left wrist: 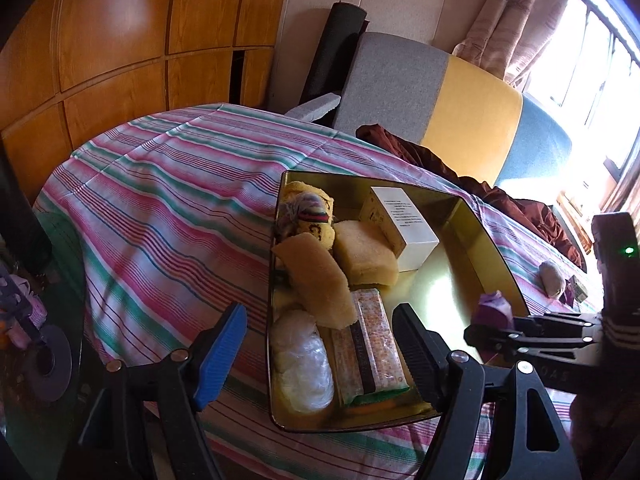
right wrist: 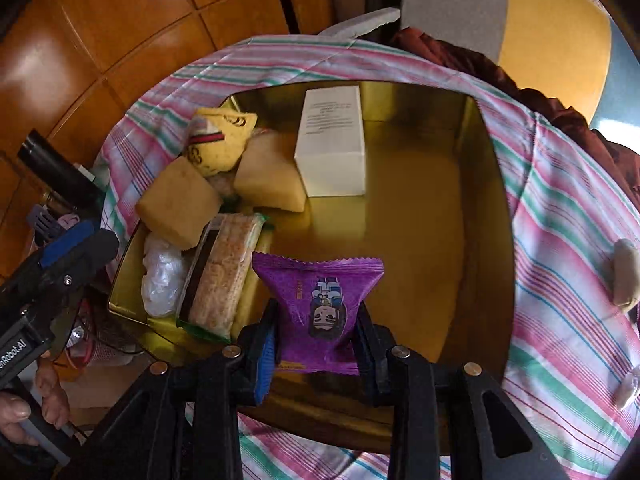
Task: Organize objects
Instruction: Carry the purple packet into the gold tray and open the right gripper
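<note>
A gold tray [left wrist: 480, 224] [right wrist: 440, 240] lies on the striped cloth. In it are a white box [left wrist: 404, 224] [right wrist: 332, 148], two yellow sponges [left wrist: 320, 284] [right wrist: 180, 208], a yellow sock [left wrist: 312, 208] [right wrist: 220, 140], a clear bag [left wrist: 304, 364] [right wrist: 160, 276] and a biscuit pack [left wrist: 368, 348] [right wrist: 220, 276]. My right gripper [right wrist: 316, 340] is shut on a purple snack packet [right wrist: 320, 304] and holds it above the tray's near part; it also shows in the left wrist view [left wrist: 496, 312]. My left gripper [left wrist: 320, 340] is open and empty over the tray's left edge.
A small grey object [left wrist: 552, 278] [right wrist: 624, 276] lies on the cloth right of the tray. A dark red cloth [left wrist: 480, 184] lies behind it, against grey and yellow cushions [left wrist: 468, 120]. Wooden cabinets [left wrist: 120, 40] stand at the back left. Clutter [right wrist: 92, 340] sits left of the table.
</note>
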`<state>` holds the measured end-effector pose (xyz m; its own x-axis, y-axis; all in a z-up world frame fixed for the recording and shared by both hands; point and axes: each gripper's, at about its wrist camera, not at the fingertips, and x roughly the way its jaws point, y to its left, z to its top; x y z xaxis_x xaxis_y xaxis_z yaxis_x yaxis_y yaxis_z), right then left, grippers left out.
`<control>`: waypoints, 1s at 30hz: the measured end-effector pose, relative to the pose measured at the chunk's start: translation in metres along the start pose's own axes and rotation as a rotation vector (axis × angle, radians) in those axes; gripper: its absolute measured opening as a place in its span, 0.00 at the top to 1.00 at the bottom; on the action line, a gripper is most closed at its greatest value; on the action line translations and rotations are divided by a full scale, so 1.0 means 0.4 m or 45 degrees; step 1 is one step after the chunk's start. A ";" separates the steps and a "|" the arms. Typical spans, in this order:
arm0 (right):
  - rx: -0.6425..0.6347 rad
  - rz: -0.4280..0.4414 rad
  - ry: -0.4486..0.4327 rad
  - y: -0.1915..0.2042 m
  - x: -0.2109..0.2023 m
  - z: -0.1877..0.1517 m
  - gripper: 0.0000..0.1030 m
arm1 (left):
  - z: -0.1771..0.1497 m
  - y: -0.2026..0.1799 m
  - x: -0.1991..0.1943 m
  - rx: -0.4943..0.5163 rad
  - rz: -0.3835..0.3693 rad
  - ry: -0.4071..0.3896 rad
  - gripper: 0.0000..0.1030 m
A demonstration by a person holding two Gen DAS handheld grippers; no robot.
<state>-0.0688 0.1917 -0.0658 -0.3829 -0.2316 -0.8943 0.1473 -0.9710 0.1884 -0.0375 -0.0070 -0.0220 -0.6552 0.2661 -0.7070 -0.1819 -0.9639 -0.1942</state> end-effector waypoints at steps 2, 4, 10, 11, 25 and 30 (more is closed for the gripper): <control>-0.003 0.022 0.031 0.018 0.026 0.000 0.66 | -0.001 0.011 0.001 -0.012 0.007 0.001 0.26; 0.004 0.080 0.044 0.023 0.037 -0.007 0.62 | 0.000 0.017 0.003 -0.018 0.013 0.004 0.26; 0.036 0.139 0.004 0.005 0.009 -0.032 0.54 | 0.003 0.009 0.001 -0.010 0.013 -0.001 0.26; 0.051 0.139 -0.011 -0.007 -0.001 -0.036 0.54 | 0.005 0.004 0.000 -0.003 0.011 -0.002 0.26; 0.402 -0.138 -0.257 -0.364 -0.258 -0.142 0.54 | 0.031 -0.157 0.009 0.179 -0.084 0.005 0.26; 0.642 -0.348 -0.293 -0.602 -0.335 -0.215 0.54 | 0.045 -0.273 0.015 0.291 -0.168 0.013 0.26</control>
<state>0.0254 0.4616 -0.0261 -0.5413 0.0775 -0.8373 -0.4116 -0.8927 0.1835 -0.0346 0.0998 0.0072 -0.6080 0.3881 -0.6926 -0.4268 -0.8954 -0.1270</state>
